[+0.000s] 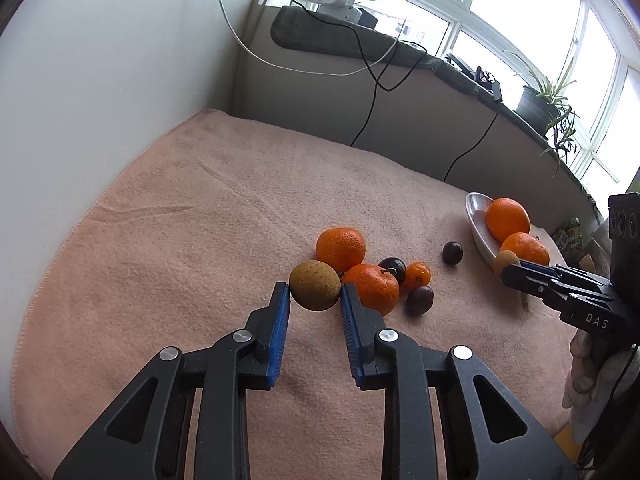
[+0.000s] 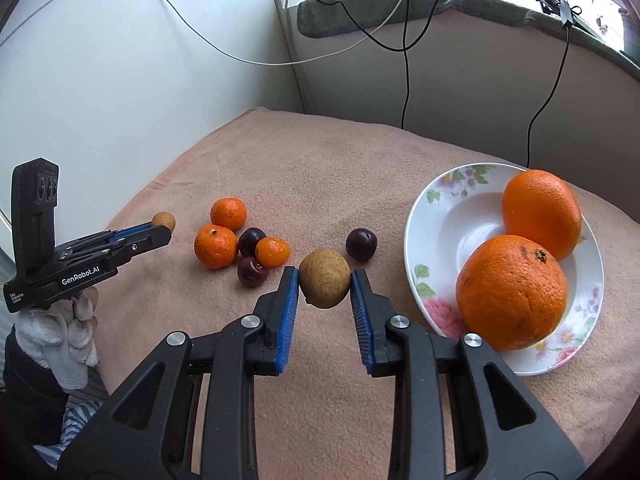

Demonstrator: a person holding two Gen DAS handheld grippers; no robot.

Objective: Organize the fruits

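Note:
My left gripper (image 1: 314, 289) is shut on a round brown fruit (image 1: 315, 280), just left of a cluster of fruit on the pink towel (image 1: 200, 220). My right gripper (image 2: 326, 274) is shut on a second brown fruit (image 2: 325, 286), held low over the towel between the cluster and a white floral plate (image 2: 436, 208). Two big oranges (image 2: 542, 214) (image 2: 512, 292) lie on that plate. The cluster has two mandarins (image 2: 228, 213) (image 2: 215, 247), a small orange fruit (image 2: 272, 251) and two dark plums (image 2: 251, 241) (image 2: 251, 272). A third plum (image 2: 361, 243) lies alone.
The towel (image 2: 320, 152) covers the whole surface, with a white wall on the left. Behind it is a window ledge with a grey cloth (image 2: 400, 12), chargers, hanging cables (image 2: 406, 80) and a potted plant (image 1: 540, 100). A gloved hand (image 2: 76, 328) holds the left gripper.

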